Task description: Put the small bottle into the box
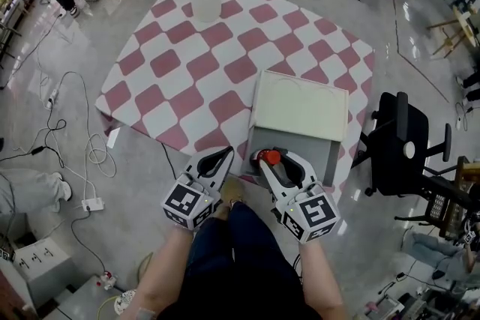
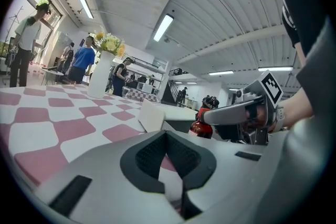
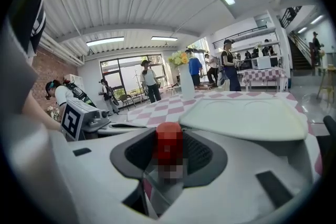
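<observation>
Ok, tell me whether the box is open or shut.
Open: the box shows its grey inside, white lid swung back.

No words, brands or numbers can be read anywhere. The only signs are black-and-white square markers. One marker (image 1: 185, 200) stands on the cube of the left gripper (image 1: 223, 156), and another marker (image 1: 318, 212) stands on the cube of the right gripper (image 1: 274, 158). The left gripper view shows the right cube's marker (image 2: 272, 84) again, and the right gripper view shows the left cube's marker (image 3: 70, 120). Any print on the bottle (image 2: 202, 124) is too small to make out.
</observation>
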A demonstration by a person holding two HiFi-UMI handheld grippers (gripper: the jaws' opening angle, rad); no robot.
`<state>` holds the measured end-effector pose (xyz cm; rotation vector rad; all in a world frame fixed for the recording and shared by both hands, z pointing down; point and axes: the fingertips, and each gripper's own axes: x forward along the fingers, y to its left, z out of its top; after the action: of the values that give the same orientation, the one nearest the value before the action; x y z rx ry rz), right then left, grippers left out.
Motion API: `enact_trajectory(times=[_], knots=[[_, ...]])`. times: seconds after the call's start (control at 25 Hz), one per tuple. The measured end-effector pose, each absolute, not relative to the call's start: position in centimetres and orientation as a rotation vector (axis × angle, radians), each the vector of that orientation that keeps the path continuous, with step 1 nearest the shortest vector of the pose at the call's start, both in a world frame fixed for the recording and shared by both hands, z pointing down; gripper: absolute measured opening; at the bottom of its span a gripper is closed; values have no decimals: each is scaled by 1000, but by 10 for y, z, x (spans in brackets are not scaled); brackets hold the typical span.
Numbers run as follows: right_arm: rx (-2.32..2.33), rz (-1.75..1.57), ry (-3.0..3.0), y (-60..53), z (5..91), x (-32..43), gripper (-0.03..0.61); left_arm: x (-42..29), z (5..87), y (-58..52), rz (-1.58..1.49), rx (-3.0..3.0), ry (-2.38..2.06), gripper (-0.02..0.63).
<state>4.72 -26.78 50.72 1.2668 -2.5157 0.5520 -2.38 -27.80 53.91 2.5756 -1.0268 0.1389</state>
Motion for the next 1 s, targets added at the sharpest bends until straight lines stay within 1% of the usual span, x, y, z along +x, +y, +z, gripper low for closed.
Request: enact_trajectory(times=[1.0], knots=[[1137,395,-2446,-258,517,30,150,-31,541,-280,113,2548,-1036,-6]])
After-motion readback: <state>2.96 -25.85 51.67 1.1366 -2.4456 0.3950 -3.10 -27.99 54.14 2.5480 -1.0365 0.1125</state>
